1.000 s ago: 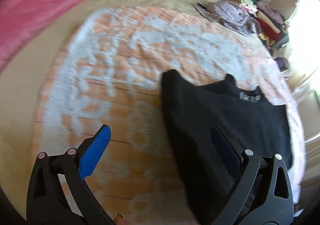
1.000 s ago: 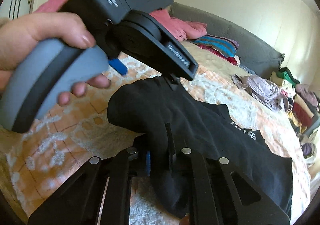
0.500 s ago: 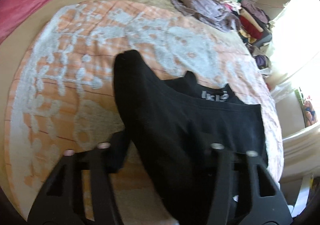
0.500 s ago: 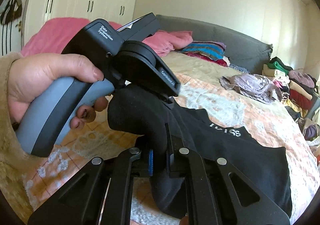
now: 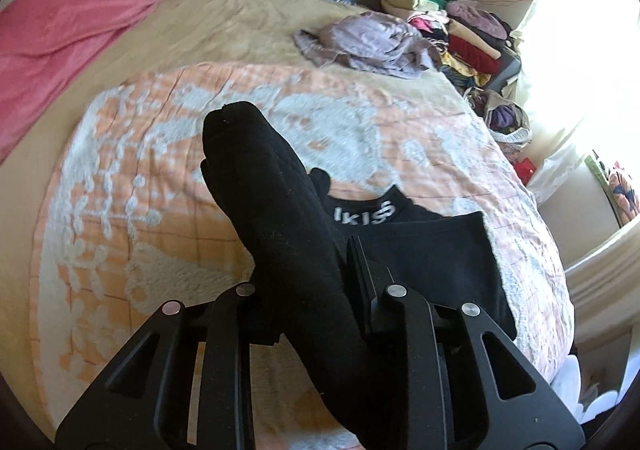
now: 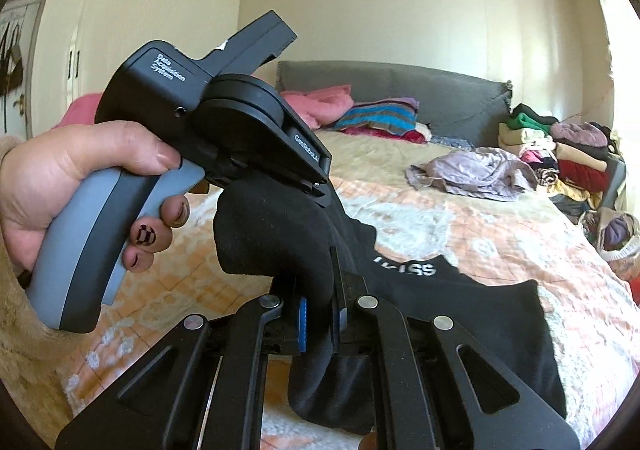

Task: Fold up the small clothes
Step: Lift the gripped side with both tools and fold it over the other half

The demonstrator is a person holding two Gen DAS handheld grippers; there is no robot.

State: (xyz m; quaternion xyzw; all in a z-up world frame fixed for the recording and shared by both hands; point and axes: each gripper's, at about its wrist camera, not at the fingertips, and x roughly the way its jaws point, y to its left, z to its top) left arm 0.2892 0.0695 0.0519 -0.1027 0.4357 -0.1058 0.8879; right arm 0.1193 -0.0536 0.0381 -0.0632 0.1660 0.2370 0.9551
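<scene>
A black garment with white lettering lies on an orange-and-white blanket on the bed. One edge of it is lifted off the blanket in a thick fold. My left gripper is shut on this fold. My right gripper is shut on the same black garment a little further along. In the right wrist view the left gripper's body and the hand holding it sit just above and left of the raised fold.
A crumpled lilac garment lies further up the bed. A stack of folded clothes stands at the far right by the grey headboard. A pink blanket lies at the left. The bed's edge and a bright window are at the right.
My left gripper was open beside the garment; it moved onto the edge, shut on it and lifted it. My right gripper kept its hold and rose with the fabric.
</scene>
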